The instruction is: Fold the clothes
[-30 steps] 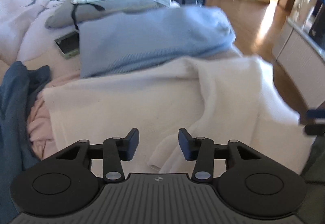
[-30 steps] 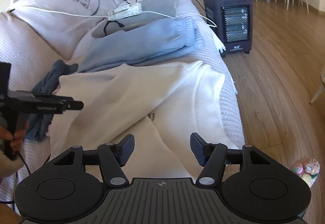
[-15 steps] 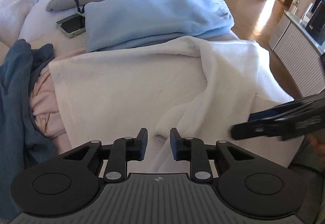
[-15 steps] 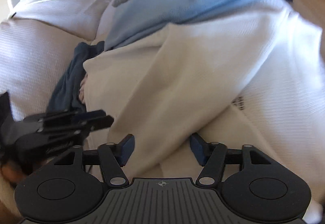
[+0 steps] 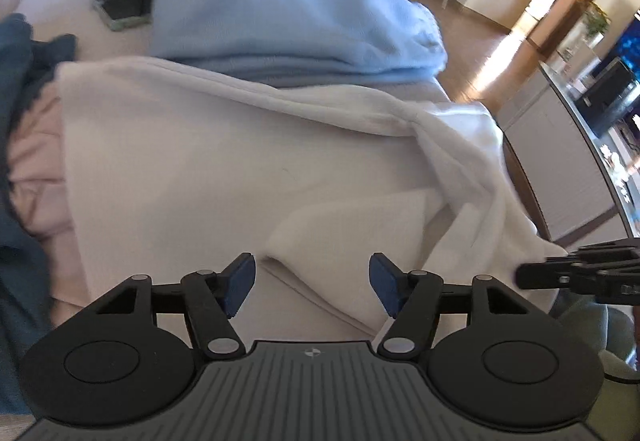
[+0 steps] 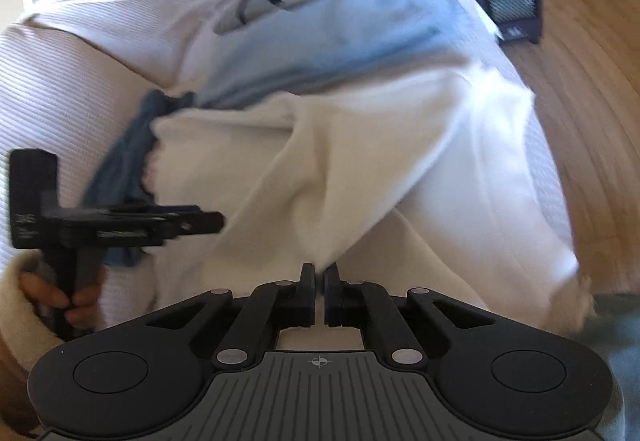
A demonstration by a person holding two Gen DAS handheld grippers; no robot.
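Straight ahead on the couch (image 6: 72, 89) lies the white garment (image 5: 240, 169), my right gripper (image 6: 319, 281) pinching its near edge while my left gripper (image 5: 312, 281) hangs spread beside a fold.

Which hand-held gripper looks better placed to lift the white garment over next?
Right hand-held gripper: it is shut on a fold of the white garment. The left hand-held gripper hovers open, holding nothing.
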